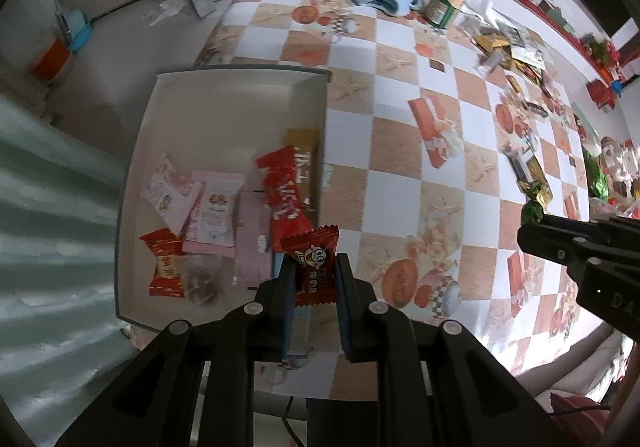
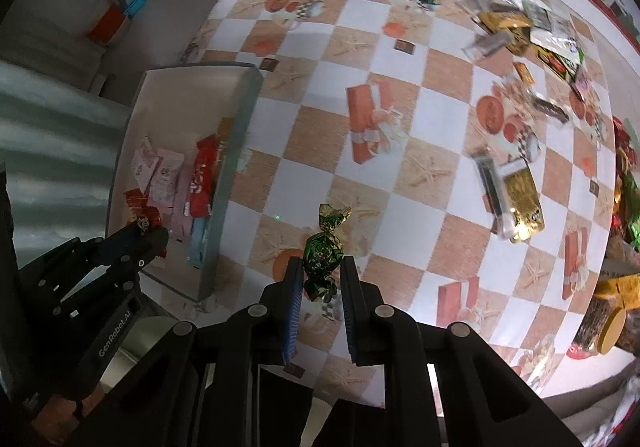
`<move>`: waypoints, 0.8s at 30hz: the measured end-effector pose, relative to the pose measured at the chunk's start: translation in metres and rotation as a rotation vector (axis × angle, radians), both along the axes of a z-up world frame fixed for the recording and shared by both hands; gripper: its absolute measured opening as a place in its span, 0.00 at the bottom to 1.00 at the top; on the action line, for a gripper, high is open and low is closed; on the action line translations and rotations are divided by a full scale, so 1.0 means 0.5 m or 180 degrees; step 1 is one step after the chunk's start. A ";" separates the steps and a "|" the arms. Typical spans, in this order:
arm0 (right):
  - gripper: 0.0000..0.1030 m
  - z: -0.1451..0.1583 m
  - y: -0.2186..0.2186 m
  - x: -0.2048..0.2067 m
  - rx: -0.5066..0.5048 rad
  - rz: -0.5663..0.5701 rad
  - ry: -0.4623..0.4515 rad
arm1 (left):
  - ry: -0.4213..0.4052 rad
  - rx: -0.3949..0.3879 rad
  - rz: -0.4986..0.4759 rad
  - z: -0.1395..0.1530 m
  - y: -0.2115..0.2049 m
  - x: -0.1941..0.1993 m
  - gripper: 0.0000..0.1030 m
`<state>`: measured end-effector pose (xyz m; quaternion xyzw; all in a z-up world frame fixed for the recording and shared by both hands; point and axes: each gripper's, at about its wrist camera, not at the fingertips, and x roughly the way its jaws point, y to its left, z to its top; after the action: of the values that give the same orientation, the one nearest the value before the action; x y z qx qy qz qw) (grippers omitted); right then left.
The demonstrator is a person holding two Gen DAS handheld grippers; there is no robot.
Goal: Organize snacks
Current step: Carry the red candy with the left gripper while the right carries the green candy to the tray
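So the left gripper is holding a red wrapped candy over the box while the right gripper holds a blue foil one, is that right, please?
Not quite: the right gripper holds a green and gold foil candy, not a blue one, as the right wrist view shows. The rest stands: the left gripper is shut on a red wrapped candy near the edge of the box.

We are holding a small red candy in a crinkled wrapper [image 1: 311, 267] upright over the near right corner of the shallow white cardboard box [image 1: 224, 103], which is sitting at the table's left edge. Inside it, pink sachets [image 1: 214, 213] and red packets [image 1: 282, 187] are lying flat. We are also holding a green-and-gold foil-wrapped candy [image 2: 323, 253] upright, above the checked tablecloth beside the box.
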<state>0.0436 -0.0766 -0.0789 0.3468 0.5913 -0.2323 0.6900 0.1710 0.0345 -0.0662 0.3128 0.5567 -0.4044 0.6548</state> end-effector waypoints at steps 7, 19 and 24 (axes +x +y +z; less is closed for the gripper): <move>0.19 0.002 0.016 0.051 -0.0010 0.0142 -0.0003 | -0.0002 -0.0007 0.0115 -0.002 0.019 0.038 0.19; 0.19 -0.005 0.044 0.144 0.0013 0.0440 -0.0005 | 0.0008 0.0046 0.0296 -0.020 0.044 0.100 0.19; 0.19 -0.013 0.052 0.196 0.0070 0.0562 -0.0040 | 0.0020 0.0087 0.0356 -0.035 0.045 0.126 0.19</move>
<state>0.1418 -0.0504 -0.0852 0.3022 0.6178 -0.1619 0.7076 0.2341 0.0572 -0.0839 0.2888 0.5808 -0.3605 0.6703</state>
